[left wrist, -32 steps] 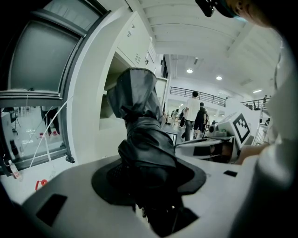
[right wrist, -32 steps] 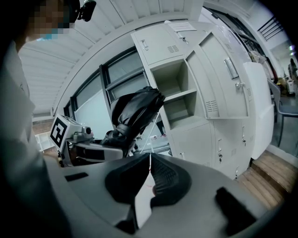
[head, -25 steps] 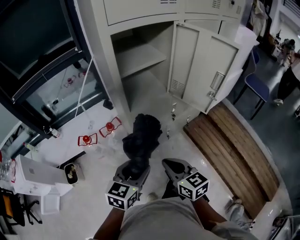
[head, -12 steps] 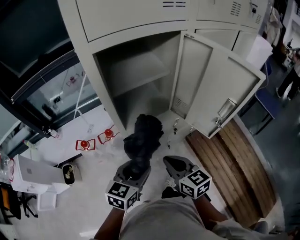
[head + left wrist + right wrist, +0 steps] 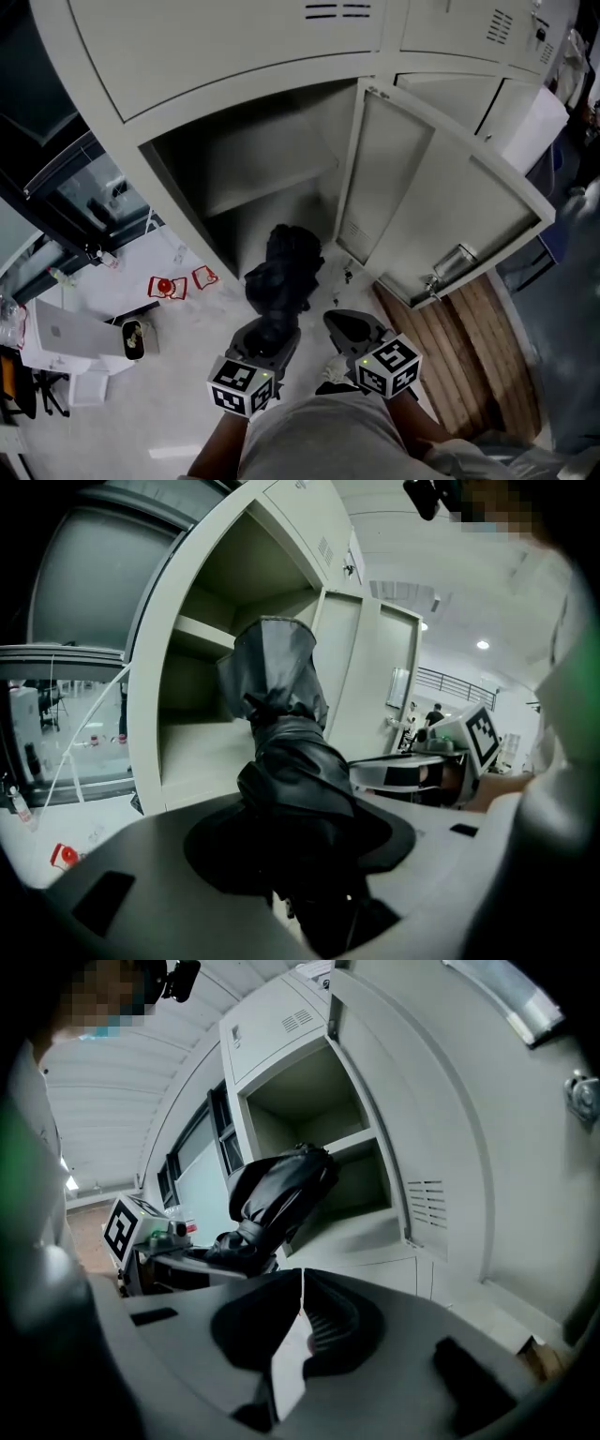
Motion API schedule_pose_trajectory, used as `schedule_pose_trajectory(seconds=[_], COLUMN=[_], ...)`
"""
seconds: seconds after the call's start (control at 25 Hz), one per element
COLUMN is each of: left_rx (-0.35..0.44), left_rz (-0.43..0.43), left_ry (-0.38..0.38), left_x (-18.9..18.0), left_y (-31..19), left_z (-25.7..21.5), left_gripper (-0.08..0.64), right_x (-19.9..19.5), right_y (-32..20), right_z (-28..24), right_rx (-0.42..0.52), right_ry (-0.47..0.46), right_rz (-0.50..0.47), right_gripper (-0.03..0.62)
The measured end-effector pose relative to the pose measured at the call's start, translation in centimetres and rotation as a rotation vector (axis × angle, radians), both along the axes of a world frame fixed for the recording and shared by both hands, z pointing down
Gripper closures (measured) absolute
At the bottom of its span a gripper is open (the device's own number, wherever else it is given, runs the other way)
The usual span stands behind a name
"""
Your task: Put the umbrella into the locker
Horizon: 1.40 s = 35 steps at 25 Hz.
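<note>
The umbrella [image 5: 281, 272], a folded black one with loose, bunched fabric, is clamped at its lower end between the jaws of the left gripper [image 5: 267, 336]. Its free end is pointed toward 12 o'clock in the head view, just short of the open locker [image 5: 183, 202], and it is not yet inside. The right gripper [image 5: 352, 330], at 3 o'clock of the left one, is seen with its jaws closed together on nothing. The locker door [image 5: 422, 216] is swung out toward 2 o'clock, so the opening is left free. The umbrella is judged to be light, soft on the outside and stiff only along its inner shaft. The slick fabric may be expected to slip or sag if cloth alone is pinched. A hold on the firm core near the handle end is judged best, and the floppy top should be kept clear of the shelf [image 5: 267, 173] edge when it is fed in.
</note>
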<state>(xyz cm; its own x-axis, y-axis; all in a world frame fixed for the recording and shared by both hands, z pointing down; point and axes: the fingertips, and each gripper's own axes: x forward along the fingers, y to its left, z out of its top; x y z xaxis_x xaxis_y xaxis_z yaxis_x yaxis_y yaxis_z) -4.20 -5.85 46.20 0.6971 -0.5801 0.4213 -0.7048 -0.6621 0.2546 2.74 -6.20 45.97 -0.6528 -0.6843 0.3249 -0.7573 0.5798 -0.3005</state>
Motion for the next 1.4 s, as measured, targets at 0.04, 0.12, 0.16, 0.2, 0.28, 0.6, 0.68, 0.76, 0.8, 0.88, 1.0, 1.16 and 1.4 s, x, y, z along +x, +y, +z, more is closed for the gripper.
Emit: schedule_pose_trajectory(seconds=[0.04, 0.12, 0.16, 0.2, 0.28, 0.6, 0.68, 0.76, 0.8, 0.88, 1.0, 1.16, 1.4], left_rx=[-0.005, -0.012, -0.013, -0.013, -0.012, -0.018, -0.026, -0.033, -0.036, -0.042, -0.058, -0.085, -0.116], left_rz=[-0.012, -0.033, -0.044, -0.055, -0.081, -0.168, -0.181, -0.189, -0.193, -0.197, -0.196, -0.184, -0.180], left_ry=[0.004, 0.007, 0.005, 0.003, 0.001, -0.019, -0.029, -0.035, -0.039, -0.052, -0.066, -0.077, -0.078], left_x=[0.3, 0.9, 1.2, 1.4, 1.9, 2.3, 2.1, 1.9, 1.7, 1.4, 1.0, 0.9, 0.7], left_y=[-0.4, -1.1, -1.4, -1.8, -2.3, -3.6, -3.8, -4.2, -4.5, -4.9, -5.5, -6.1, -7.3], left_z=[0.0, 0.1, 0.1, 0.2, 0.3, 0.3, 0.4, 0.5, 0.5, 0.6, 0.6, 0.8, 1.1], left_gripper=[0.337, 0.337, 0.337, 0.337, 0.336, 0.337, 0.337, 0.337, 0.337, 0.337, 0.337, 0.337, 0.337], right_x=[0.3, 0.9, 1.2, 1.5, 2.2, 3.4, 3.2, 3.0, 2.9, 2.7, 2.3, 2.1, 1.9], right_y=[-0.3, -1.1, -1.5, -1.9, -2.4, -3.7, -3.8, -4.0, -4.1, -4.3, -4.6, -5.3, -6.3], right_z=[0.0, -0.2, -0.2, -0.3, -0.3, -0.1, -0.2, -0.2, -0.2, -0.2, -0.5, -1.1, -1.4], right_rx=[0.002, 0.007, 0.009, 0.012, 0.015, 0.015, 0.016, 0.017, 0.015, 0.012, 0.011, 0.025, 0.034], right_ry=[0.000, 0.000, 0.001, 0.001, 0.002, 0.003, -0.005, -0.006, -0.006, -0.007, -0.010, -0.002, 0.004], right_rz=[-0.012, -0.033, -0.043, -0.053, -0.071, -0.124, -0.134, -0.141, -0.142, -0.141, -0.130, -0.113, -0.096], right_gripper=[0.563, 0.563, 0.563, 0.563, 0.563, 0.563, 0.563, 0.563, 0.563, 0.563, 0.563, 0.563, 0.563])
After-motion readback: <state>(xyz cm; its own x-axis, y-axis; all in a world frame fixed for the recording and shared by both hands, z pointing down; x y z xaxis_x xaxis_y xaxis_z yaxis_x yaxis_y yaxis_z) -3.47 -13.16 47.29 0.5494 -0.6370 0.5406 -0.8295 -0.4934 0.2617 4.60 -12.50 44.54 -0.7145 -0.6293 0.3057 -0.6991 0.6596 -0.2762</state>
